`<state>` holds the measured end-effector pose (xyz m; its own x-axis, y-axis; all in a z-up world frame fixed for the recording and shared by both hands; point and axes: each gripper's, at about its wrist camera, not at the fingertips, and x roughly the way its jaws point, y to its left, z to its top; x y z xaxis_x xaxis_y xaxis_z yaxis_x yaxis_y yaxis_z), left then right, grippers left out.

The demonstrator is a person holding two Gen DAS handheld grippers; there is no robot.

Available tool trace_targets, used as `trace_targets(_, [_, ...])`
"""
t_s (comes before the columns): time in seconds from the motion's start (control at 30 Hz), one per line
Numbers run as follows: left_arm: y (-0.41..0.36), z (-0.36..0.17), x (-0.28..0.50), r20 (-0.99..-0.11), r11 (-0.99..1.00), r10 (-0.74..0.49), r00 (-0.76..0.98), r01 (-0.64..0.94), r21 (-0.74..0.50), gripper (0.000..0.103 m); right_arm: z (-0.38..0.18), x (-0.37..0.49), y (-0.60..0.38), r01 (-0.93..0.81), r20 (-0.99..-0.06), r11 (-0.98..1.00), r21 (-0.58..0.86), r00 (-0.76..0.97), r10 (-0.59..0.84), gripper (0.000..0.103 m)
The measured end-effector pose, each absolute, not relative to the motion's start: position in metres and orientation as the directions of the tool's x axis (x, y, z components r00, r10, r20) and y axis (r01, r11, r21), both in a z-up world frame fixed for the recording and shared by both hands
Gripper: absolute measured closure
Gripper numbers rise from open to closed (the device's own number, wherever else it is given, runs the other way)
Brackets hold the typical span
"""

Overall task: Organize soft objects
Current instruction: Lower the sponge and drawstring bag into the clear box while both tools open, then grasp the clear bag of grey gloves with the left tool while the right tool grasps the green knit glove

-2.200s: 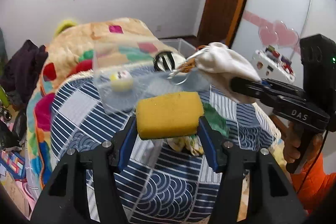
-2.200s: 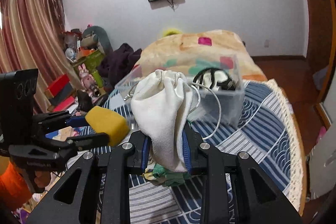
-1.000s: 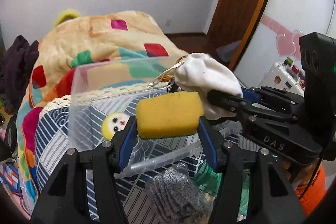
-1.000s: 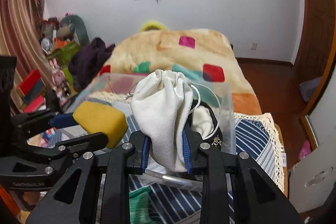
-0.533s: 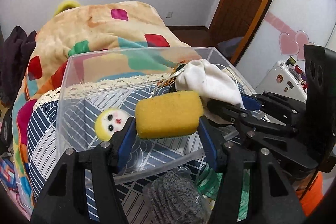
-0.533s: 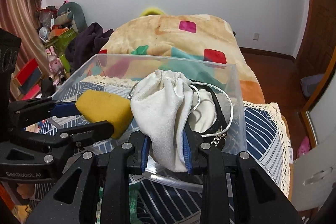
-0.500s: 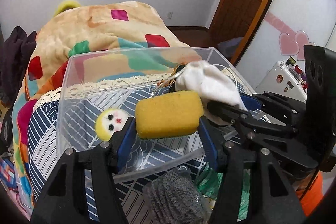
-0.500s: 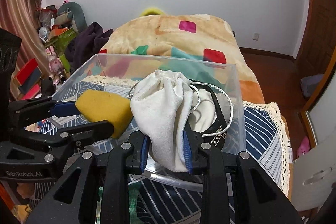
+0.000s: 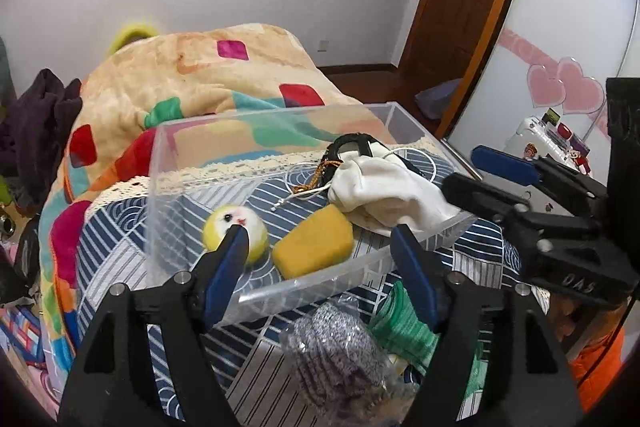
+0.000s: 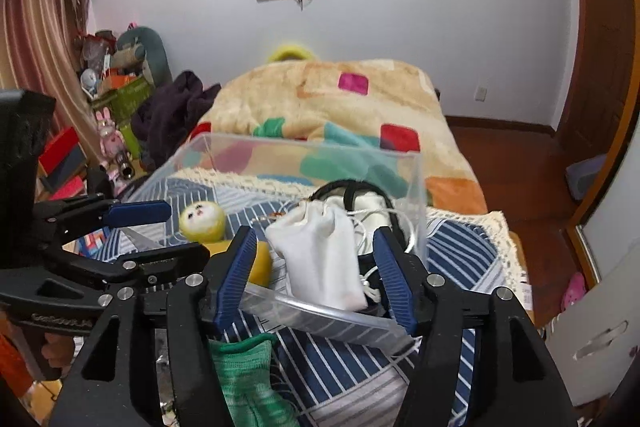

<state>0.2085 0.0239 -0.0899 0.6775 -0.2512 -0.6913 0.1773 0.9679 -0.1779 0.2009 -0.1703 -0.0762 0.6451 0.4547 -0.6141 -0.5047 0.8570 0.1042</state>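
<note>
A clear plastic bin [image 9: 168,163] stands on the blue striped cloth. In it lie a yellow sponge [image 9: 314,241], a white drawstring pouch [image 9: 384,193], a yellow plush ball with a face [image 9: 236,227] and a black-rimmed item [image 9: 352,143]. My left gripper [image 9: 320,251] is open and empty, just above the bin's near wall. My right gripper [image 10: 314,259] is open and empty, its jaws either side of the pouch [image 10: 320,255]. The sponge [image 10: 260,263] and the ball [image 10: 202,219] also show in the right wrist view, inside the bin [image 10: 416,187].
A grey knitted item [image 9: 336,351] and a green knitted item [image 9: 404,323] lie on the cloth in front of the bin. A patterned orange blanket [image 9: 192,79] lies behind it. Cluttered shelves [image 10: 108,79] stand at the left, a wooden door [image 9: 460,7] at the right.
Both grippers have opened. The sponge dropped from the left one and the pouch from the right one, and both now lie in the bin.
</note>
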Motion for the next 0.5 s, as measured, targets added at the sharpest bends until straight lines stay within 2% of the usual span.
trace_targets(0.07, [0.026,-0.086,0.2,-0.679,0.969,-0.248,0.691,0.174,-0.177,0.025,-0.071,0.196,-0.173,-0.505,-0.599,0.858,0.1,0.658,0.457,0.045])
trace_targets(0.1, [0.026,-0.084,0.195,-0.673,0.97,-0.243,0.699,0.174,-0.17,0.02,-0.068,0.192,-0.177,-0.505,-0.59,0.857,0.103,0.663,0.462,0.042])
trace_targets(0.13, [0.027,-0.083,0.19,-0.668,0.971,-0.238,0.705,0.175,-0.161,0.016,-0.067,0.189,-0.178,-0.504,-0.583,0.857,0.105,0.667,0.464,0.034])
trace_targets(0.2, [0.028,-0.083,0.181,-0.66,0.975,-0.223,0.717,0.173,-0.141,0.012,-0.065,0.182,-0.182,-0.499,-0.564,0.86,0.107,0.682,0.466,0.027])
trace_targets(0.33, [0.027,-0.09,0.163,-0.671,0.978,-0.203,0.714,0.178,-0.107,0.011,-0.069,0.167,-0.184,-0.507,-0.554,0.856,0.099,0.687,0.47,0.026])
trace_targets(0.5, [0.025,-0.109,0.156,-0.704,0.973,-0.228,0.673,0.187,-0.137,0.01,-0.088,0.157,-0.177,-0.528,-0.594,0.843,0.103,0.646,0.478,0.026])
